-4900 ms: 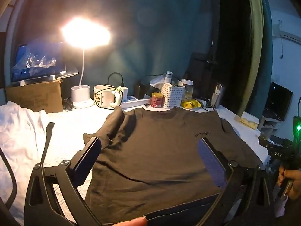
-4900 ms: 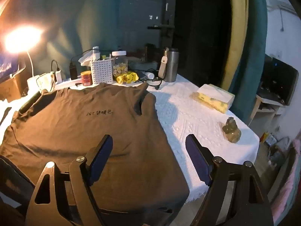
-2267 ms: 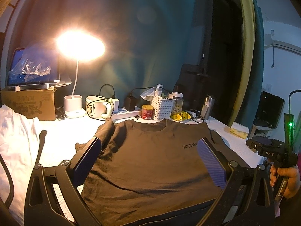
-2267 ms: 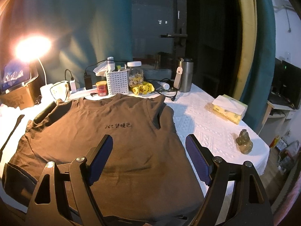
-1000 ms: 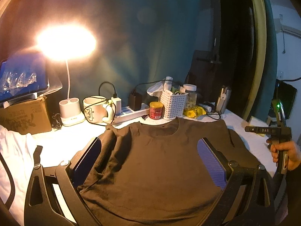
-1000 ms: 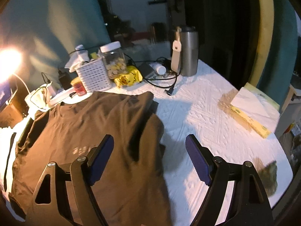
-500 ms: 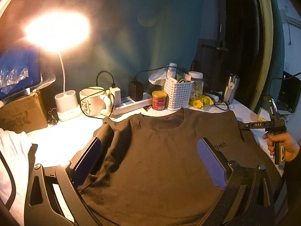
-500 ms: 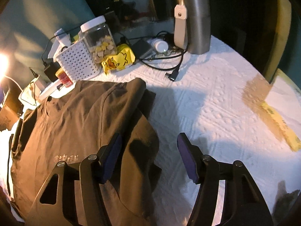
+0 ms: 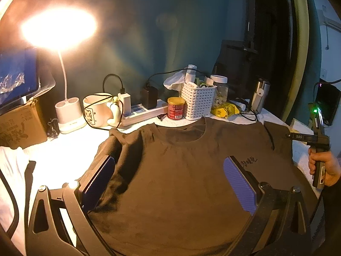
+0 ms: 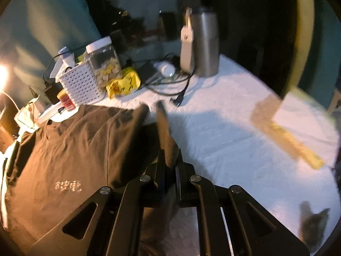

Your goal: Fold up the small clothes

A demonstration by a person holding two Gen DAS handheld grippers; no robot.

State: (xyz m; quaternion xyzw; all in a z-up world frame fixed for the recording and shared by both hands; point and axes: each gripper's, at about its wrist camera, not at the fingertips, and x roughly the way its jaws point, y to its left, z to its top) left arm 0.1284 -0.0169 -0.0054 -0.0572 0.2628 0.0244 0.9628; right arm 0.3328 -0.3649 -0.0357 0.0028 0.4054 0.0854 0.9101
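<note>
T-shirt (image 9: 181, 181), dark brown, lies flat and face up on the white tablecloth (image 10: 223, 132), spread so its sides can be folded in. Nearest, the right gripper (image 10: 170, 166) has just closed, pinching the right sleeve (image 10: 164, 128), likely to carry it inward. The left gripper (image 9: 168, 183) hovers with jaws apart over the shirt's left half, holding nothing. Farther back, a white basket (image 9: 197, 100) and lamp (image 9: 68, 115) crowd the far edge.

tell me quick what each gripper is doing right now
left gripper: open, holding nothing, over the brown t-shirt.
right gripper: jaws just closed, shut on the t-shirt's sleeve.
</note>
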